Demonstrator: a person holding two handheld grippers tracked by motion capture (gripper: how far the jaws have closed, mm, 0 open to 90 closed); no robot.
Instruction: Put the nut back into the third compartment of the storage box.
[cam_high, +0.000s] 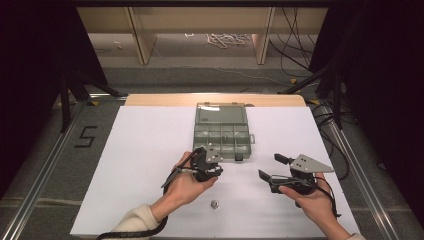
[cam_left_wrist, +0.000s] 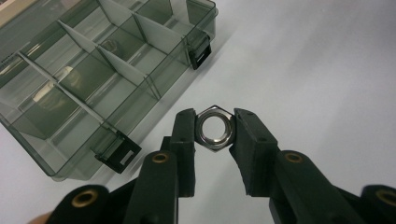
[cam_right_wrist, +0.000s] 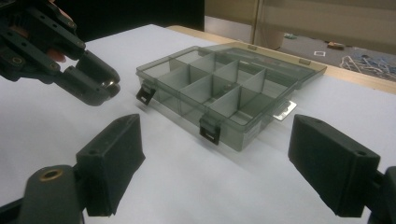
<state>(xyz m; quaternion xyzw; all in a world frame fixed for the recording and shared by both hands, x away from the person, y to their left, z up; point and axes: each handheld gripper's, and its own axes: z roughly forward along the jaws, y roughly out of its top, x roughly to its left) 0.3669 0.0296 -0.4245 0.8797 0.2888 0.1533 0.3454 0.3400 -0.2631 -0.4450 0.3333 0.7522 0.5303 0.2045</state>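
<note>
A smoky clear compartment box (cam_high: 221, 134) lies open in the middle of the white table, its lid flat on the far side. In the left gripper view my left gripper (cam_left_wrist: 214, 120) is shut on a shiny steel hex nut (cam_left_wrist: 214, 128), held by its flats just off the box's near corner (cam_left_wrist: 112, 149). From above, that gripper (cam_high: 214, 159) hovers at the box's front edge. My right gripper (cam_high: 272, 167) stands to the right of the box, jaws wide open with nothing between them (cam_right_wrist: 215, 151). Its camera sees the box (cam_right_wrist: 224, 93) ahead and the left gripper (cam_right_wrist: 105, 87) at upper left.
A second small nut (cam_high: 214, 204) lies on the white sheet near the front edge, between the two forearms. The box has black latches (cam_left_wrist: 198, 53) on its front wall. Dark frames and cables (cam_high: 325, 90) flank the table.
</note>
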